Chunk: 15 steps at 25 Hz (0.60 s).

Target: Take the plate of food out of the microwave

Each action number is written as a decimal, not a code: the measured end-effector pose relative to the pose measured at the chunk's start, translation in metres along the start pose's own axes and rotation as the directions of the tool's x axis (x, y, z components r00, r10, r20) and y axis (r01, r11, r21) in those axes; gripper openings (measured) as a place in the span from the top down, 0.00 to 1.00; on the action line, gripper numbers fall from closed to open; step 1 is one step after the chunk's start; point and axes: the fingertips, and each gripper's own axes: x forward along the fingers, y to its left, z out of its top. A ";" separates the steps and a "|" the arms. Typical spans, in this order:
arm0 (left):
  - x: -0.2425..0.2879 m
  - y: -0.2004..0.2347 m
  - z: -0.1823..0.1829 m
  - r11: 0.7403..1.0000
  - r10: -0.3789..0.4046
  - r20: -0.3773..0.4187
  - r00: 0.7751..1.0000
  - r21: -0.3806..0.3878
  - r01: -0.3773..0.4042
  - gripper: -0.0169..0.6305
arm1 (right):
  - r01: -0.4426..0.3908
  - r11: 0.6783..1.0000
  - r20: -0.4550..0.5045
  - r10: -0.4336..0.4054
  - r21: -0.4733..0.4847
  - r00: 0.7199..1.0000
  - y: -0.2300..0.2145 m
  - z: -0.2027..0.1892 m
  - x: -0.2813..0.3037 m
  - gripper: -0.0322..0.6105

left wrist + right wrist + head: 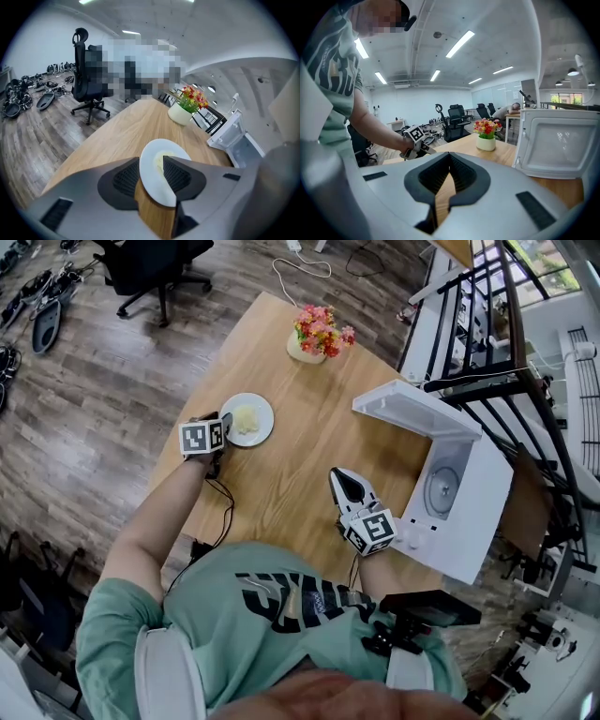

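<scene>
Plate [247,419] lies flat on table [281,371], food face up; being round, it has no long axis. Left gripper [223,425] stands open astride its rim. Right gripper [341,475] is closed and empty.

round white ceramic plate [264,425] bears pale yellow food [245,417]; oval wooden table [281,486] is light brown; boxy microwave [472,521] white; potted flowers [322,328] pink, red, yellow.

The round white plate [263,411] lay flat on the wooden table [300,474], holding a small pale-yellow mound of food [244,418]. The white microwave [473,521] stood well apart, its door [412,411] swung open, its turntable [441,490] showing.
</scene>
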 end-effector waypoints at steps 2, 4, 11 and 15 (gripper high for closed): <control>-0.009 -0.004 0.010 1.000 -0.022 0.051 0.998 0.002 0.022 0.76 | 0.014 1.000 0.005 -0.014 0.001 1.000 -0.002 0.002 -0.004 0.94; -0.023 -0.014 0.021 0.997 -0.073 0.095 0.993 0.012 0.072 0.76 | 0.029 1.000 0.008 -0.029 0.003 1.000 -0.002 0.005 -0.008 0.94; -0.087 -0.058 0.063 0.946 -0.322 0.223 0.920 0.117 0.303 0.76 | 0.094 0.995 0.046 -0.096 0.037 0.994 0.008 0.031 -0.019 0.94; -0.132 -0.095 0.080 0.857 -0.506 0.244 0.827 0.247 0.452 0.76 | 0.145 0.987 0.084 -0.151 0.066 0.985 0.019 0.050 -0.034 0.94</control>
